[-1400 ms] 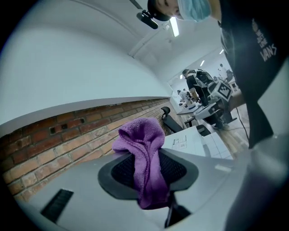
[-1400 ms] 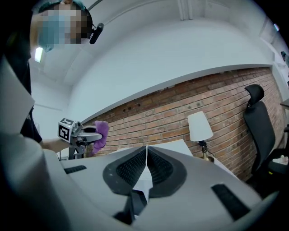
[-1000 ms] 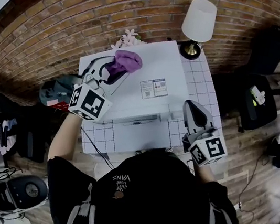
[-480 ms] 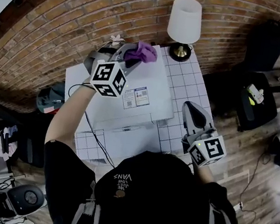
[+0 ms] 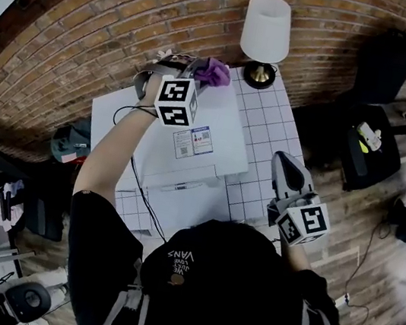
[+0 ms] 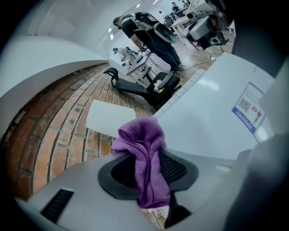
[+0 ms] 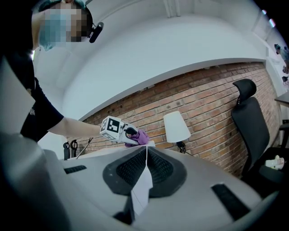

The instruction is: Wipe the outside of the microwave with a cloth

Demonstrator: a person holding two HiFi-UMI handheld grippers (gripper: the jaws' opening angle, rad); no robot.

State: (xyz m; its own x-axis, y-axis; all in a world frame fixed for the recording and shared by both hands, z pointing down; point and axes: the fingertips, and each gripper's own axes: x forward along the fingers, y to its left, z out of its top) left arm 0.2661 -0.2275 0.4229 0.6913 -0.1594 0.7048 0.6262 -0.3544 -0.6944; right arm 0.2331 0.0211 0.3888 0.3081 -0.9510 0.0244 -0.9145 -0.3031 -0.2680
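The left gripper (image 5: 194, 75) clamps the purple cloth (image 5: 216, 71) at the rear corner of the microwave (image 5: 227, 131) top, presumably to wipe it. The right gripper (image 5: 280, 160), jaws together and empty, is held clear alongside.

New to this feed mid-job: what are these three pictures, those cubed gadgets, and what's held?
No robot here: a person holds a gripper in each hand; the marked cubes belong to them. One picture looks down from the person's head; the other two look along each gripper's jaws. The left gripper clamps a purple cloth at the back edge of the white microwave, which stands on a tiled table beside a lamp. The right gripper is shut and empty.
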